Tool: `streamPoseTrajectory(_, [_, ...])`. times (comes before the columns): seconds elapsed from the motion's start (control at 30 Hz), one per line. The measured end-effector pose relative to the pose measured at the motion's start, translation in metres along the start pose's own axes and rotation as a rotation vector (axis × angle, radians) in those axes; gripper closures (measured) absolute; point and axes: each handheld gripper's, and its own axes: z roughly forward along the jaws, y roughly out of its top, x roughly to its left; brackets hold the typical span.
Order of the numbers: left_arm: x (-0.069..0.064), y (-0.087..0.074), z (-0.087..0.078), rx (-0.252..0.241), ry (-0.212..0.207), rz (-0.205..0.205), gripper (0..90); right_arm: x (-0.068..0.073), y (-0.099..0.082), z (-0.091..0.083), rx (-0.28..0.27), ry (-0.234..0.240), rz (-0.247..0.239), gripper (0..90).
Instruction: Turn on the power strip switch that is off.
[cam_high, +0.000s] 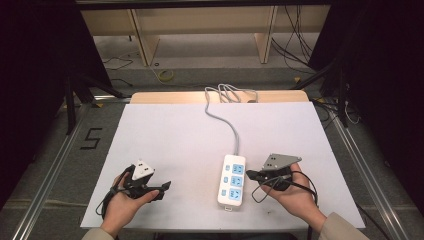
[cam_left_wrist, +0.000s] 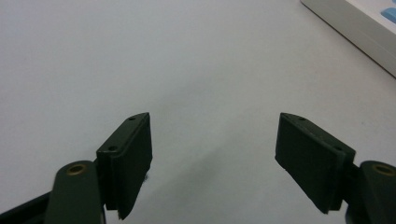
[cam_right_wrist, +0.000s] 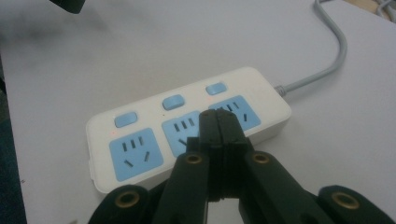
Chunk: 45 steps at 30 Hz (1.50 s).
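A white power strip (cam_high: 232, 180) with three blue sockets and three blue switches lies on the white table top, its grey cable (cam_high: 226, 122) running to the far edge. In the right gripper view the strip (cam_right_wrist: 187, 130) lies just beyond my right gripper (cam_right_wrist: 218, 116), whose jaws are pressed together with nothing between them. That gripper (cam_high: 251, 175) sits just right of the strip, held in a hand. My left gripper (cam_high: 165, 186) rests at the front left, pointing toward the strip. Its jaws stand wide apart over bare table (cam_left_wrist: 215, 135), and a corner of the strip (cam_left_wrist: 359, 28) shows at the upper right.
The white table top (cam_high: 175, 135) has open room at the back and left. Beyond its far edge are a wooden shelf frame (cam_high: 200, 30) and loose cables (cam_high: 295, 45) on the floor. Metal rails (cam_high: 50, 170) run along both sides.
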Motion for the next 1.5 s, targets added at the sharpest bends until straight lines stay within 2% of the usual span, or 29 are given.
streamPoseTrajectory(1.5, [0.0,0.0,0.0,0.002,-0.004,0.006,27.0,0.01,0.018,0.039,0.042,0.061,-0.02,90.0])
